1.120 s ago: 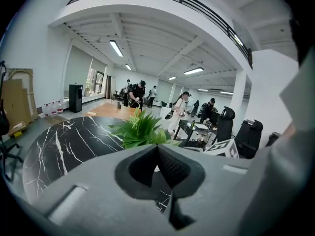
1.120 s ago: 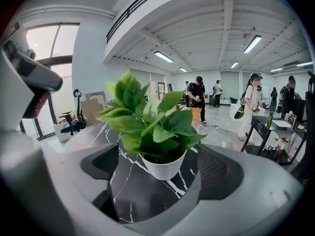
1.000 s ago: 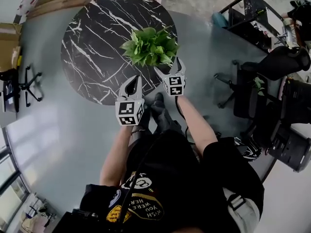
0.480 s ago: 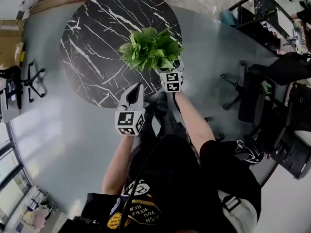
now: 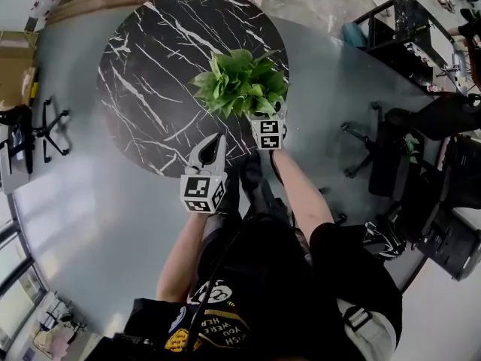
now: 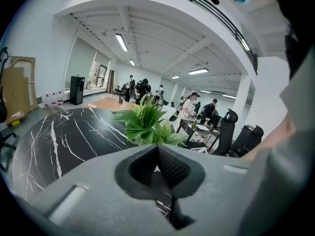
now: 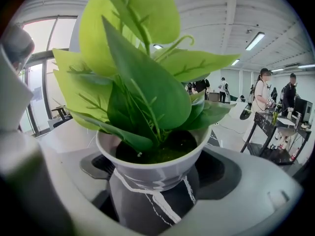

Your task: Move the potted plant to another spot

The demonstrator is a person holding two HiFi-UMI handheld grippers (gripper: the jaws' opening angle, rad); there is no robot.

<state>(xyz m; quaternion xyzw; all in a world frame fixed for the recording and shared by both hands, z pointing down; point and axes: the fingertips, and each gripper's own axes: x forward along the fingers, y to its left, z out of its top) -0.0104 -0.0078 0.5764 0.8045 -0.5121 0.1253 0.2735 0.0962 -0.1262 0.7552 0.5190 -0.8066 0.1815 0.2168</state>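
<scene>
Two grippers are working at the near edge of a round black marble bench (image 5: 150,66). The potted plant (image 5: 242,85) is standing on the bench by that edge. Its pot is sitting between the right gripper's (image 5: 265,113) jaws, which have just been closing around it but are not yet pressing it. The left gripper (image 5: 216,140) is hovering just beside the plant, jaws clenched together on nothing.

- My head camera looks steeply down on the desk (image 5: 150,74).
- The camera on my left tool (image 5: 218,138) faces low across it.
- The camera on my right tool (image 5: 267,113) sits close against the potted plant (image 7: 147,168), which all three views share.
</scene>
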